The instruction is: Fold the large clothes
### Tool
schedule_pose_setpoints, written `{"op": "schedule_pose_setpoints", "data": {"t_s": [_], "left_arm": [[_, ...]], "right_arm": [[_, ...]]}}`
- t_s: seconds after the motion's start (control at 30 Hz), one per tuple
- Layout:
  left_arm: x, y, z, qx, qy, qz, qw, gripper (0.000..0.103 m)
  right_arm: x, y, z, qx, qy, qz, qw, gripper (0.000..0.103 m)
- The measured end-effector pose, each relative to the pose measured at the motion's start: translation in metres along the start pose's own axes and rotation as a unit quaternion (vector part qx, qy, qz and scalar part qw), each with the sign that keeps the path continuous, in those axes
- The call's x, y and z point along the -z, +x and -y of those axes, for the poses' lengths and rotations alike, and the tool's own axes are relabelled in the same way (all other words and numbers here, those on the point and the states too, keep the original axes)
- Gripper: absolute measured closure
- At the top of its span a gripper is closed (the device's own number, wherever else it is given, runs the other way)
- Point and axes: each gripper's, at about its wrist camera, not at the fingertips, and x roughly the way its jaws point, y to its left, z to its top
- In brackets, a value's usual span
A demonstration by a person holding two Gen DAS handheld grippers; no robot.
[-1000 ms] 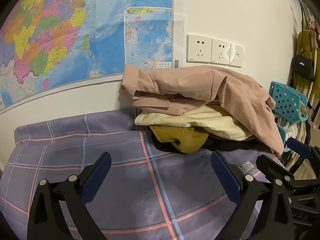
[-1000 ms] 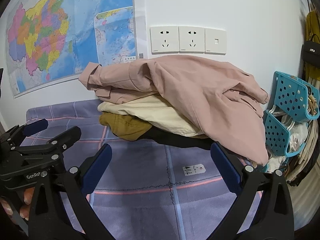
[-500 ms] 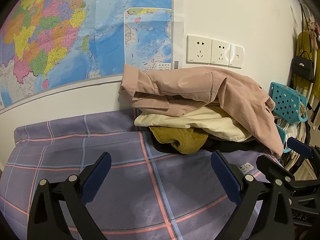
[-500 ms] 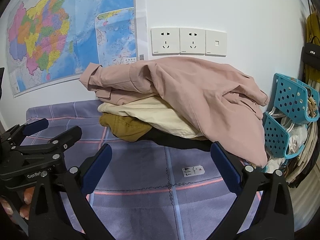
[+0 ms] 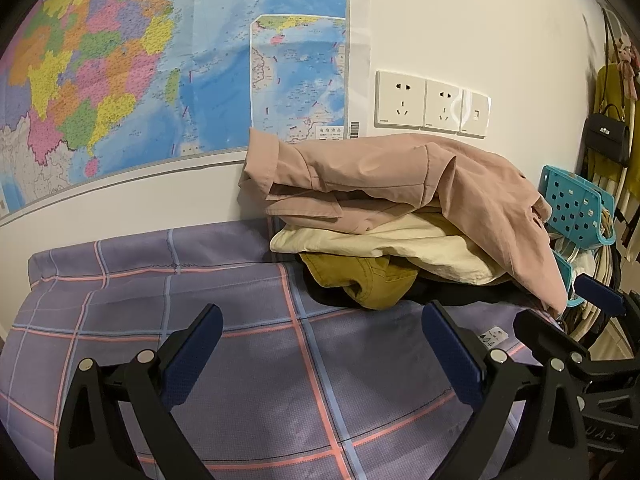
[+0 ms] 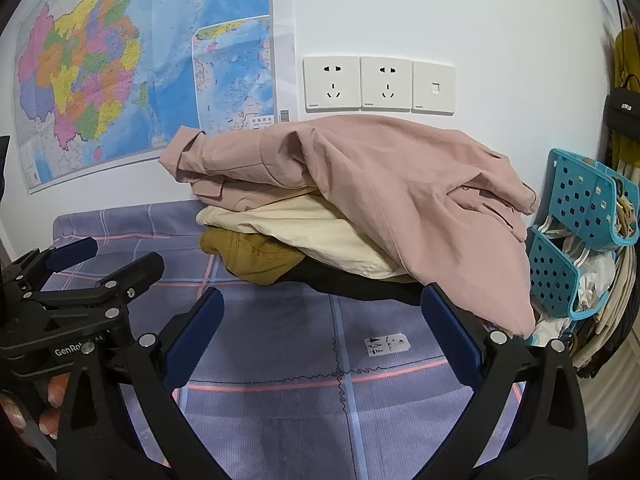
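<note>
A pile of clothes lies at the back right of the purple checked sheet (image 5: 240, 360). On top is a pink jacket (image 5: 400, 176), which also shows in the right wrist view (image 6: 380, 184). Under it lie a cream garment (image 5: 400, 244), a mustard garment (image 5: 360, 280) and a dark one (image 6: 360, 288). My left gripper (image 5: 322, 354) is open and empty, above the sheet in front of the pile. My right gripper (image 6: 322, 344) is open and empty too, just short of the pile. The left gripper shows at the left of the right wrist view (image 6: 80, 300).
A wall with a coloured map (image 5: 140, 80) and white sockets (image 5: 432, 104) stands right behind the pile. Blue perforated baskets (image 6: 588, 216) with hangers stand at the right edge of the bed. A black handbag (image 5: 606, 140) hangs at the far right.
Both grippers have drifted very slightly; the pile and the open jaws look the same.
</note>
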Motion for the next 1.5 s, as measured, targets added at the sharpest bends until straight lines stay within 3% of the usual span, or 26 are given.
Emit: {"op": "schedule_pose_setpoints", "data": {"t_s": [0.77, 1.13, 1.27, 1.4, 1.5], "left_arm": [[-0.005, 0.008, -0.005, 0.0, -0.007, -0.005, 1.0, 0.007], [-0.02, 0.033, -0.017, 0.002, -0.022, -0.012, 0.9997, 0.007], [-0.023, 0.05, -0.03, -0.01, -0.035, -0.025, 0.999, 0.007], [-0.022, 0.065, -0.051, -0.033, -0.053, -0.04, 0.9972, 0.007], [-0.021, 0.075, -0.064, -0.051, -0.057, -0.048, 0.9959, 0.007]], "right_arm": [[-0.012, 0.002, -0.008, 0.001, -0.039, 0.02, 0.999, 0.006], [-0.047, 0.021, -0.019, 0.004, -0.104, 0.039, 0.994, 0.006], [-0.062, 0.045, -0.031, 0.013, -0.162, 0.032, 0.986, 0.006], [-0.077, 0.085, -0.05, 0.038, -0.245, 0.029, 0.968, 0.006], [-0.087, 0.118, -0.061, 0.027, -0.286, 0.019, 0.958, 0.009]]}}
